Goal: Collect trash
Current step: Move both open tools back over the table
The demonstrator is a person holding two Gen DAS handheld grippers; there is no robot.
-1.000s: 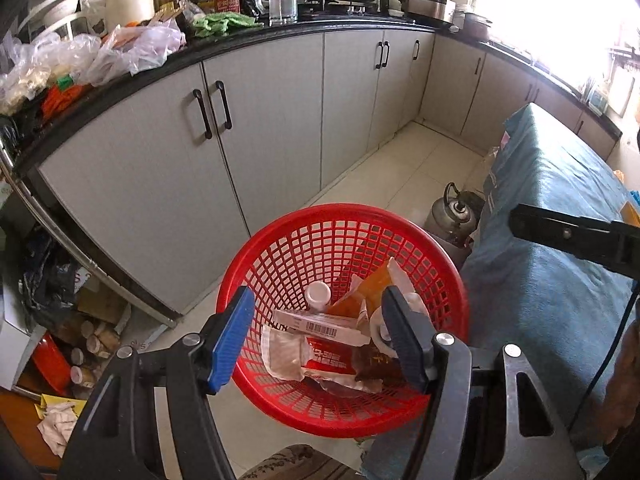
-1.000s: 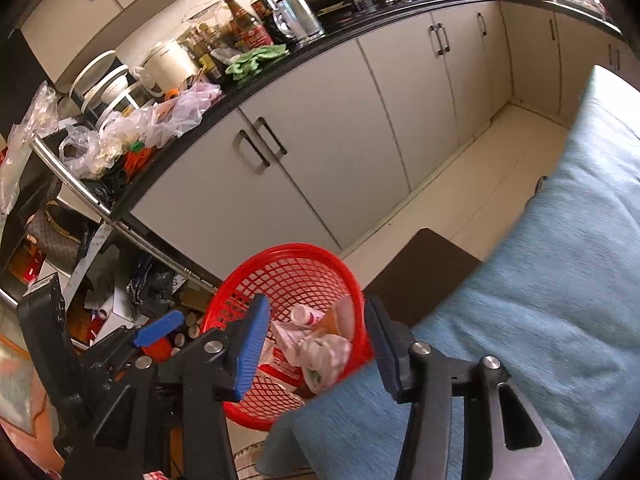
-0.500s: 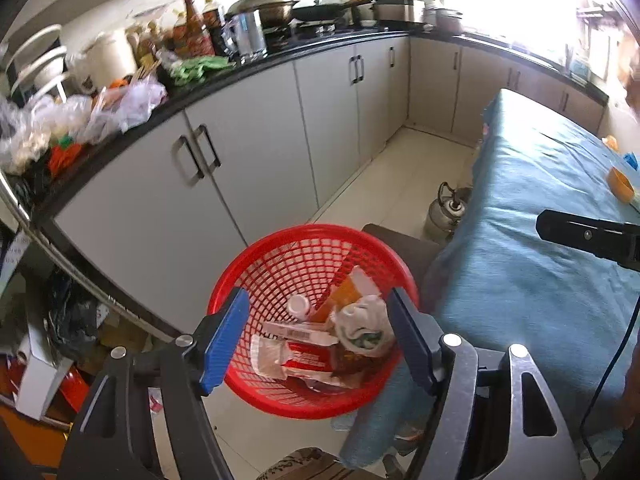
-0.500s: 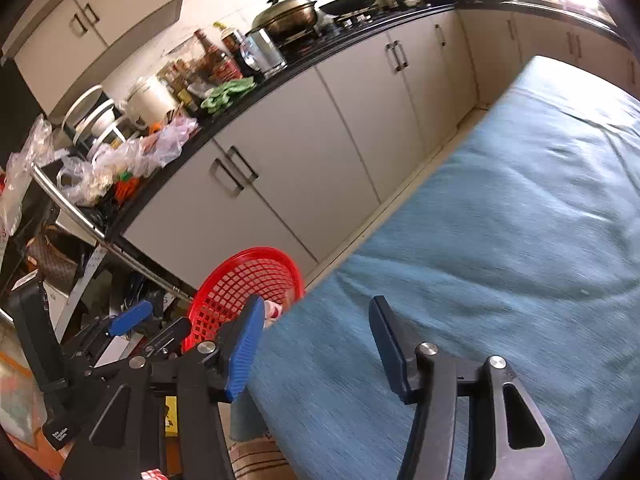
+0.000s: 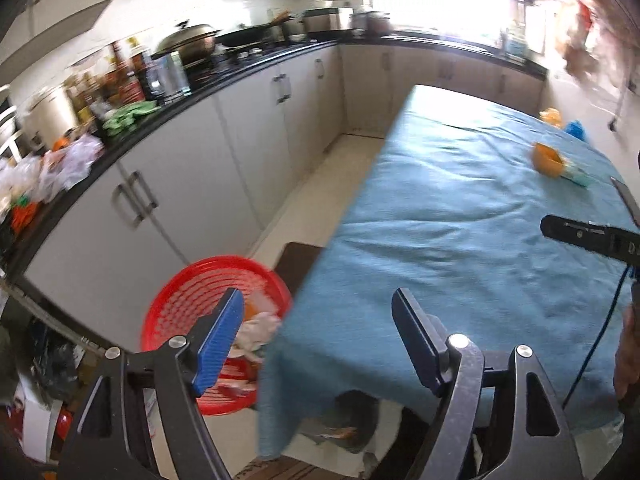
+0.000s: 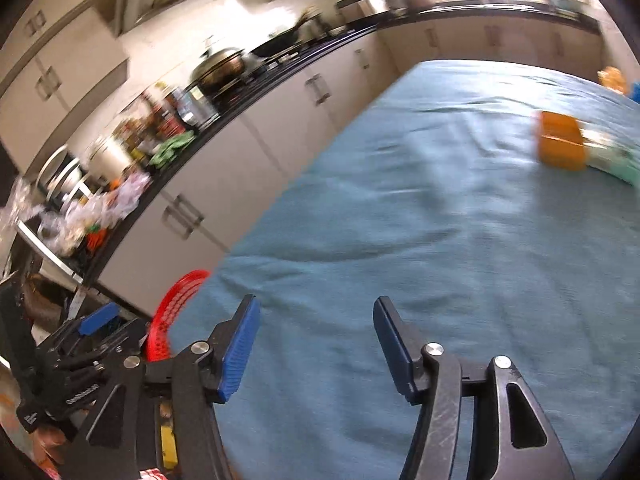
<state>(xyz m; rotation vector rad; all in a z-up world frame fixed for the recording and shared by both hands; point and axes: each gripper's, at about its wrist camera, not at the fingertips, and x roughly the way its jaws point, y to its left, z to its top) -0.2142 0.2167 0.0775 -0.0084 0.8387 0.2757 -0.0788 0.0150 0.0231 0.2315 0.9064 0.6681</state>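
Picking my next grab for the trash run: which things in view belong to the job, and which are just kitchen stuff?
Job:
- red basket on the floor, trash already in it
- orange item with a pale wrapper beside it, on the blue tablecloth
- left gripper and right gripper, jaws opening, nothing between them

Lying about:
- lidded pan
- green cloth
- plastic bags on the counter

Both grippers share one build: the left gripper (image 5: 318,340) and right gripper (image 6: 316,344) have black angular frames with cut-out slots, silver screws at the pivots, and ribbed blue pads (image 5: 218,346). A blue cable (image 5: 600,332) trails from the right one.
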